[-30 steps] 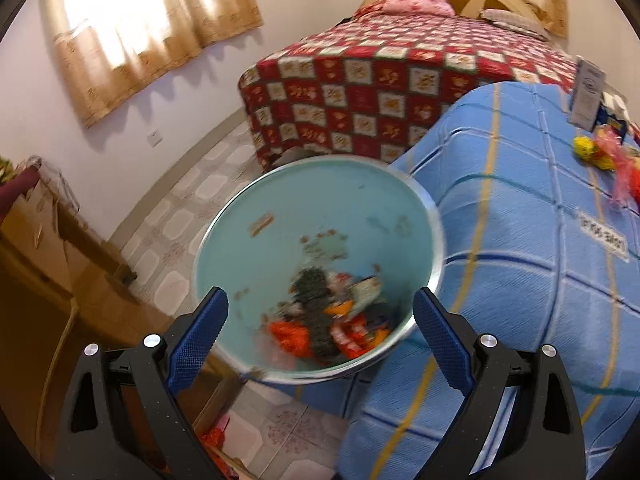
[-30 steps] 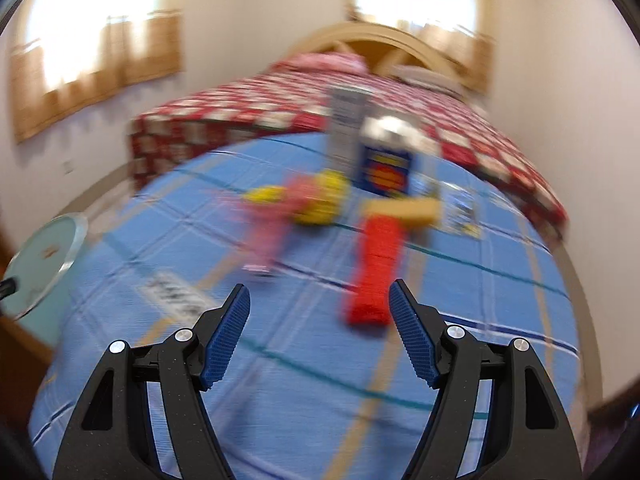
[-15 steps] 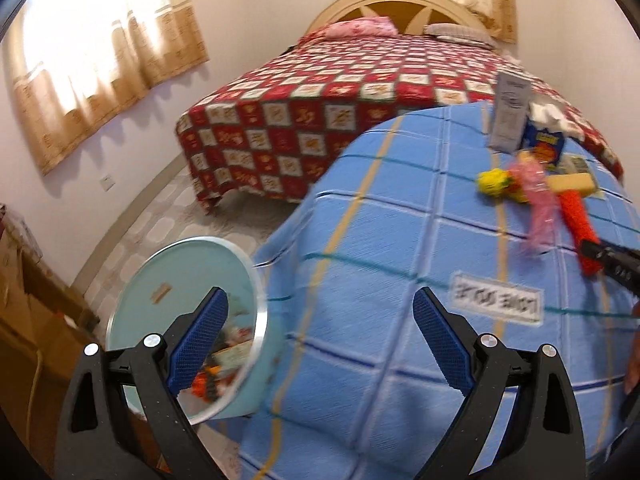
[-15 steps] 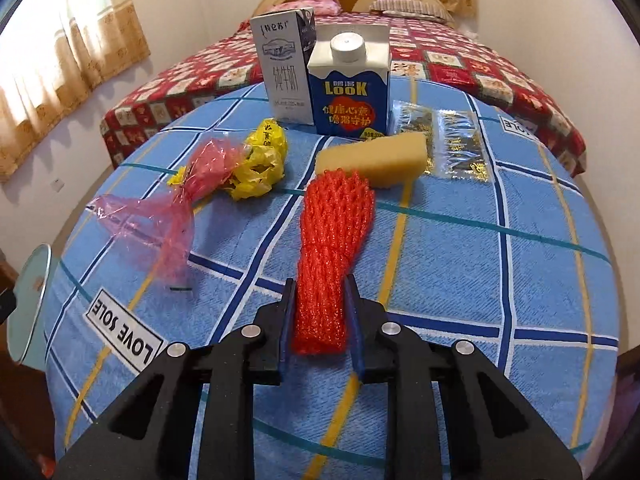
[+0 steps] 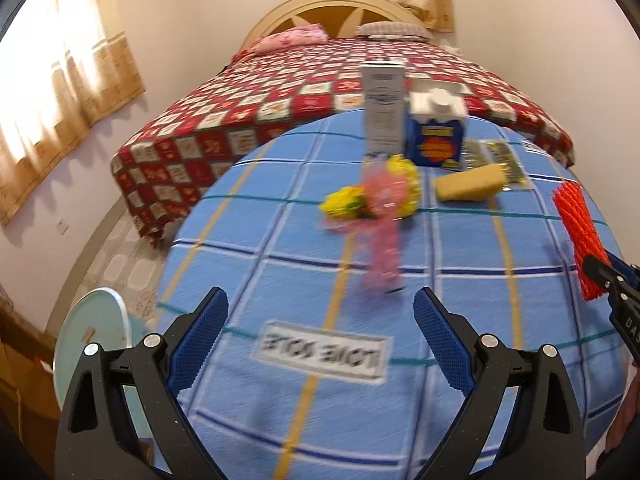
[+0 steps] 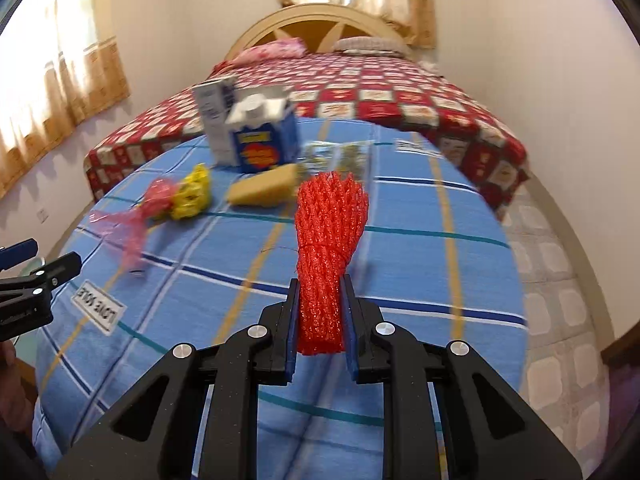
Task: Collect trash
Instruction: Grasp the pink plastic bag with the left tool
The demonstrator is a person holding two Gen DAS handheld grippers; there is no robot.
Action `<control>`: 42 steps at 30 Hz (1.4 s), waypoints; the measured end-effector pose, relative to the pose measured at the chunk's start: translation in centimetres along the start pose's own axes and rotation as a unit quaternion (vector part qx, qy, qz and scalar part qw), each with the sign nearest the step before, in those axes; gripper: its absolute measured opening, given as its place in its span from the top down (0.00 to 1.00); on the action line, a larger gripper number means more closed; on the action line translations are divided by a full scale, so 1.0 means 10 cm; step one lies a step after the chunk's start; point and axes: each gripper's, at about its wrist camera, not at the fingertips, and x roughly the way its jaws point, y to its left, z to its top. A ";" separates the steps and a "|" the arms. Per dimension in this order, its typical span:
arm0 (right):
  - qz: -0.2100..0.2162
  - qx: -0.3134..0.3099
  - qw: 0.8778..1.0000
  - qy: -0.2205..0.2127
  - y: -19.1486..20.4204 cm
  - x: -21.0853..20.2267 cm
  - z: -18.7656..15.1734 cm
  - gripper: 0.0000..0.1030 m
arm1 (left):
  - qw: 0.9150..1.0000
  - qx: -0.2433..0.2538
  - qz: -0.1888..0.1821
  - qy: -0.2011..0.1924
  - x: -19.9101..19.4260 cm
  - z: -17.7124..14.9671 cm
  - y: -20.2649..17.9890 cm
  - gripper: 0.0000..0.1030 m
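My right gripper point(image 6: 320, 284) is shut on the near end of a red foam net point(image 6: 330, 220). The net's free end sticks out ahead of the fingers, above the blue checked tablecloth point(image 6: 420, 248). In the left wrist view the same net point(image 5: 576, 232) shows at the right edge. My left gripper point(image 5: 320, 296) is open over the cloth's front part, with nothing between its fingers. A pink wrapper point(image 5: 380, 216) and yellow wrappers point(image 5: 404, 176) lie just beyond it. The light-blue trash bin point(image 5: 92, 340) stands on the floor at the lower left, beside the table.
A yellow sponge point(image 5: 470, 184), a blue carton point(image 5: 436, 136), a white carton point(image 5: 382, 108) and clear packets point(image 5: 500, 156) sit at the table's far side. Behind the table stands a bed with a red patterned cover point(image 5: 280, 100). Tiled floor lies on both sides.
My left gripper has swung from above the bin to over the table. The right gripper has shut on the red net and raised it off the cloth.
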 end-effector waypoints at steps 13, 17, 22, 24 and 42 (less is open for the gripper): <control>0.023 0.002 1.000 -0.008 -0.15 0.01 -0.07 0.81 | 0.999 0.027 0.010 0.029 0.41 0.07 -0.40 0.18; 0.025 -0.008 1.000 -0.011 -0.07 0.02 -0.06 0.81 | 0.999 0.029 0.003 0.043 0.49 0.06 -0.40 0.42; 0.027 -0.015 0.999 -0.009 0.02 0.03 -0.08 0.81 | 0.998 0.030 -0.009 0.054 0.53 0.02 -0.35 0.85; 0.028 -0.019 0.999 -0.009 0.06 0.03 -0.09 0.81 | 0.998 0.033 -0.009 0.048 0.49 0.00 -0.33 0.87; 0.042 -0.049 0.998 -0.020 0.47 -0.09 -0.10 0.81 | 1.000 0.025 -0.010 0.013 0.09 -0.12 0.06 0.94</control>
